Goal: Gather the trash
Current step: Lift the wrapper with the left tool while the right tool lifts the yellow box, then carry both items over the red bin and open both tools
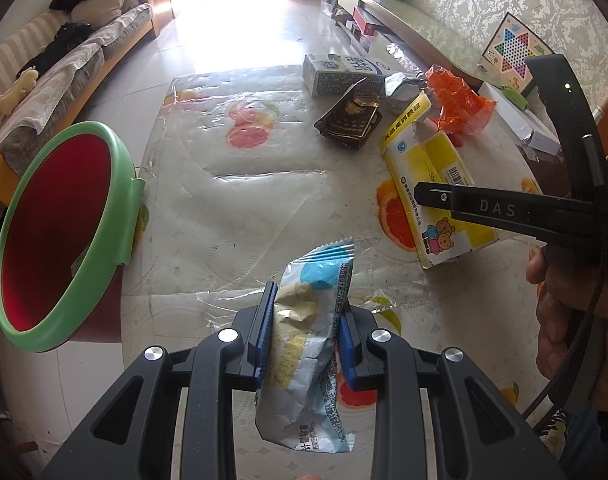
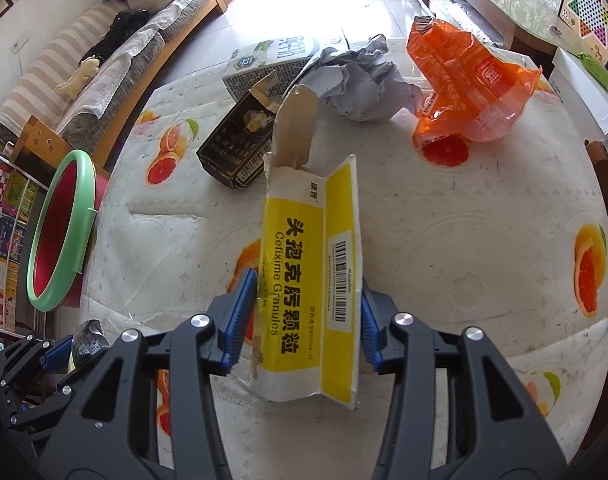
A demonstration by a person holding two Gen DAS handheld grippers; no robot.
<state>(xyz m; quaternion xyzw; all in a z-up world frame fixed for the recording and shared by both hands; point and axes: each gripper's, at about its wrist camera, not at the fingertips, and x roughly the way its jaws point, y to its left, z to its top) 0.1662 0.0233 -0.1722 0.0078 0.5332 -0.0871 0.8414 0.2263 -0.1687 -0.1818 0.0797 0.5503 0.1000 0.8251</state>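
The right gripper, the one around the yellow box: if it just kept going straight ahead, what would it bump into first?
The right gripper already straddles the yellow medicine box, so it would probably press that into the table first. Depth is unclear.

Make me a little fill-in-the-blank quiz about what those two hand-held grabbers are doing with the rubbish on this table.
1. The left gripper has its jaws shut on a crinkled ____ wrapper.
2. The yellow medicine box lies between the jaws of the ____ gripper.
3. The bin at the table's edge has a red inside and a ____ rim.
4. The orange bag lies beside a crumpled ____ paper.

Missing words: snack; right; green; grey
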